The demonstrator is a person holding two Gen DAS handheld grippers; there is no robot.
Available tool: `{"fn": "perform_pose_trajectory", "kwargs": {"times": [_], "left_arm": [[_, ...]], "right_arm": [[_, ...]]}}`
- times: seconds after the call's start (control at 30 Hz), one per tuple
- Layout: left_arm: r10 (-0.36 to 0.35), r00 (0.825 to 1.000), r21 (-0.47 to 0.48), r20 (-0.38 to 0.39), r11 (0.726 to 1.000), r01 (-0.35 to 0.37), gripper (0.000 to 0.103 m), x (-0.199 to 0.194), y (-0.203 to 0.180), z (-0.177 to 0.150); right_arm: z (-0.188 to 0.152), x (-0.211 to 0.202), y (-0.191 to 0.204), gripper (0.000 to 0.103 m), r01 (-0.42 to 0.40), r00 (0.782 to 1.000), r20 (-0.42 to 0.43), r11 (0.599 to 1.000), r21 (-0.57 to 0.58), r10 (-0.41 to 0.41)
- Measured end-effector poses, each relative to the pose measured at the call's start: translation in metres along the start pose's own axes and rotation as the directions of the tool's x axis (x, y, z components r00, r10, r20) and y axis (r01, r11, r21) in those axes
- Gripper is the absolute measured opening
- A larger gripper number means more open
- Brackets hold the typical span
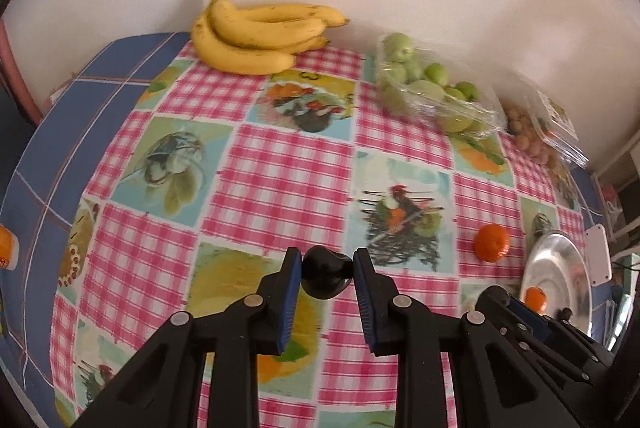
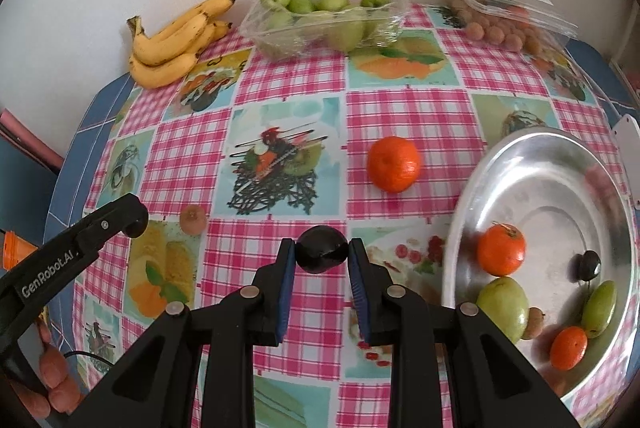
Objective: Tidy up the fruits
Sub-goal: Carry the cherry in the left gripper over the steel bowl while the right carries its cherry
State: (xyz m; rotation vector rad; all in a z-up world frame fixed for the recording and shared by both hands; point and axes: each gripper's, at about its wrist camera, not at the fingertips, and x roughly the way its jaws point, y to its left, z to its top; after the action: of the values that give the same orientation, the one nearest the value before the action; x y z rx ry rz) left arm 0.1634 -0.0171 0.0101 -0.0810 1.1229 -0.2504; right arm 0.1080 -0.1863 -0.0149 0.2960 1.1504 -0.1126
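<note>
My two black grippers with blue pads, left (image 1: 327,265) and right (image 2: 321,249), each pinch a glossy black round plum, left (image 1: 325,276) and right (image 2: 321,254). The oilcloth (image 2: 376,119) beneath is pink-and-white gingham with turquoise fruit-print squares. I see spotted yellow bananas (image 2: 176,43), pale green apples in clear plastic (image 2: 320,21), a bright orange mandarin (image 2: 394,163) and my shiny silver metal bowl (image 2: 560,163).

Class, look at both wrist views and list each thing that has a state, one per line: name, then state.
Left gripper: shut on a dark plum.
Right gripper: shut on a second dark plum.
Metal bowl: partly filled with fruit.
Loose tangerine: on the tablecloth, outside the bowl.
Green fruit tray: plastic wrap torn open.
Clamshell box: lid open.
Bananas: unpeeled bunch.
</note>
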Motion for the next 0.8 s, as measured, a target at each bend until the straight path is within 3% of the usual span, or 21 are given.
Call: {"fn": "perform_pose_trajectory", "kwargs": {"times": [0.43, 0.8], "left_arm": [[-0.073, 0.997, 0.127, -0.006, 0.989, 0.073, 0.029, -0.006, -0.078, -0.014], [-0.118, 0.993, 0.257, -0.021, 0.959, 0.119, 0.029, -0.010, -0.145, -0.035]], "right_arm": [[0.002, -0.019, -0.054, 0.028, 0.010, 1.000, 0.009, 0.993, 0.116, -0.012], [0.000, -0.036, -0.108, 0.028, 0.026, 0.999, 0.028, 0.974, 0.227, -0.033]]}}
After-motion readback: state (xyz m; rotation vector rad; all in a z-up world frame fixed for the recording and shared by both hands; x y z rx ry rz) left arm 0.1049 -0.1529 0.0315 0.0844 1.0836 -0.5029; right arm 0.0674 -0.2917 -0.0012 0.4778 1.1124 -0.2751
